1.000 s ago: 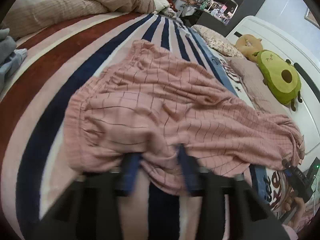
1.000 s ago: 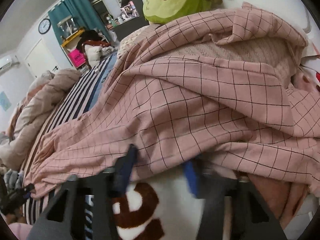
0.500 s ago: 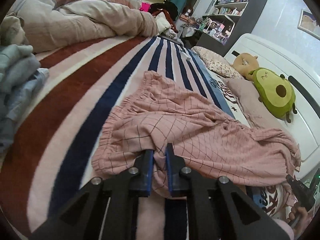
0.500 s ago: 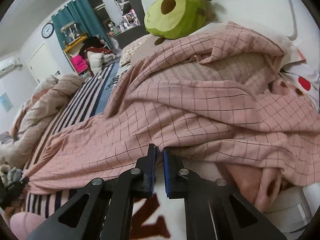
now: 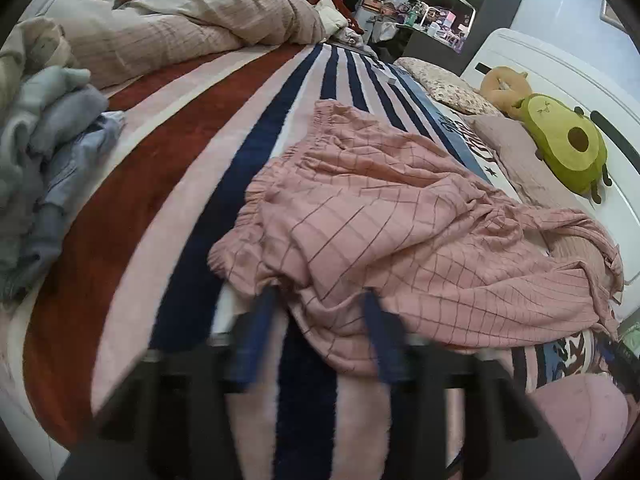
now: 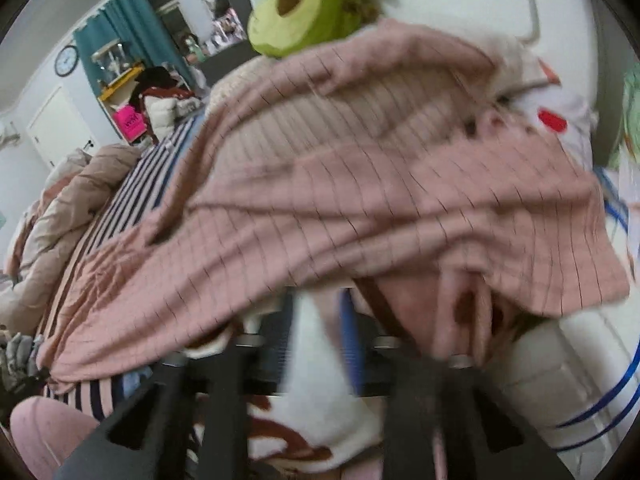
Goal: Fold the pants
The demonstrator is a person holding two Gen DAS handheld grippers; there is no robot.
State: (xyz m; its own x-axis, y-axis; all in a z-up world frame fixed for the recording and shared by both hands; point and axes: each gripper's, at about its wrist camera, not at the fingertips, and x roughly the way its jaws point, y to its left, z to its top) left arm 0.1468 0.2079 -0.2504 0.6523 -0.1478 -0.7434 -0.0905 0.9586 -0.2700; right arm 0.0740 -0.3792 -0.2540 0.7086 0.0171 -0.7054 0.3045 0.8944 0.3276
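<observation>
- Two grippers, mine, spread wide: left gripper (image 5: 316,320) and right gripper (image 6: 316,320) each straddle the near hem, grasping nothing.
- Pink checked pants (image 5: 400,232) lie rumpled ahead on the striped bed (image 5: 168,184), ready for folding.

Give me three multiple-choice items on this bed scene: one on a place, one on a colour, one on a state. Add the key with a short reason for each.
1. Where does the avocado plush lie?
A. by the white headboard
B. on the grey clothes pile
C. on the floor

2. What colour are the checked pants?
A. navy
B. dusty pink
C. green

3. How does the left hand-held gripper stand?
A. shut on the pants
B. open, fingers apart at the pants' near edge
C. out of view

Key: 1 A, the plush rests against the headboard beside the pillows. 2 B, the cloth is pink with thin dark grid lines. 3 B, a wide gap shows between its blue fingers.
</observation>
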